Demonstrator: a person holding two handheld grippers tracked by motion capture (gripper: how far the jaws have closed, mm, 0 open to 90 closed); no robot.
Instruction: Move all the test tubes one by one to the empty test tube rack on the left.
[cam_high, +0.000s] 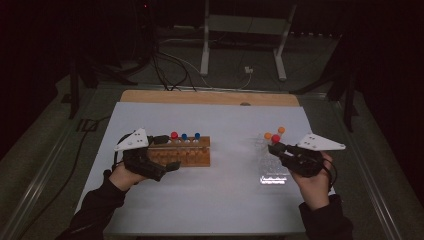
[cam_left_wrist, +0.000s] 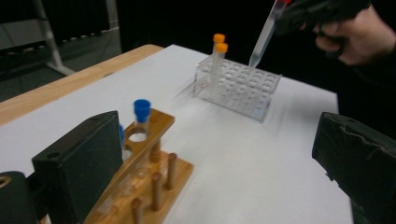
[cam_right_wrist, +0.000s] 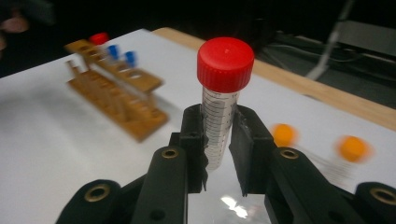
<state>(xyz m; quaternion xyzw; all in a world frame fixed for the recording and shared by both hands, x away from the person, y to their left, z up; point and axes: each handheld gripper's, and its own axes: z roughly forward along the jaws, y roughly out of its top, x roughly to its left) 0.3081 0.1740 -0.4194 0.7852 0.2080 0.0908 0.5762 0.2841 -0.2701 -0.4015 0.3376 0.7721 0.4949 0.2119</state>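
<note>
While the left gripper (cam_high: 172, 153) is held wide open and empty beside the wooden rack (cam_high: 192, 152), a red-capped tube (cam_right_wrist: 221, 93) is clamped between the right gripper's (cam_right_wrist: 219, 149) jaws, raised over the clear rack (cam_high: 267, 165).

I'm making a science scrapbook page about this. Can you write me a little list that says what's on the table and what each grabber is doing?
Table: white sheet over a wooden top
Wooden rack: holds one red-capped and two blue-capped tubes
Clear rack: holds two orange-capped tubes
Right gripper: shut on red-capped tube, held above the clear rack
Left gripper: open, holding nothing, by the wooden rack's near end
</note>
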